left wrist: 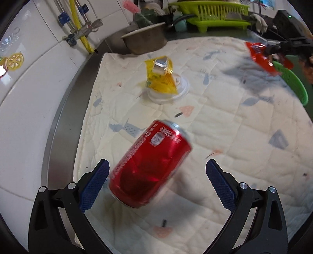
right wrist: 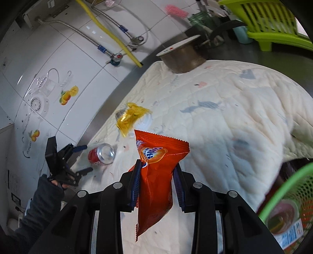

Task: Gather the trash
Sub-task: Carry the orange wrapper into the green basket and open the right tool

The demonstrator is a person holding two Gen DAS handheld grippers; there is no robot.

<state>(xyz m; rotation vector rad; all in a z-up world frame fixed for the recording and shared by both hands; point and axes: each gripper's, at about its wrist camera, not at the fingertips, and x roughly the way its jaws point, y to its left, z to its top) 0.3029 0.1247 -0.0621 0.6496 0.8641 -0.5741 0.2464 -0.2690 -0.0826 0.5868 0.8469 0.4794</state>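
Observation:
A red soda can (left wrist: 149, 164) lies on its side on the cream quilted cloth (left wrist: 225, 121), between the open fingers of my left gripper (left wrist: 156, 172); it also shows in the right wrist view (right wrist: 101, 154), with the left gripper (right wrist: 82, 158) open around it. My right gripper (right wrist: 157, 173) is shut on an orange snack packet (right wrist: 156, 179) held above the cloth, also seen in the left wrist view (left wrist: 262, 57). A crumpled yellow wrapper (left wrist: 160, 78) rests on a clear plastic lid (left wrist: 176, 93) further back. A green mesh basket (right wrist: 289, 205) holds some trash at the right.
A steel pot (left wrist: 144, 41) stands at the cloth's back edge. A lime dish rack (left wrist: 217, 15) is behind it. The white tiled wall (left wrist: 29, 88) with pipes and a yellow hose (left wrist: 82, 27) runs along the left, next to the steel counter rim.

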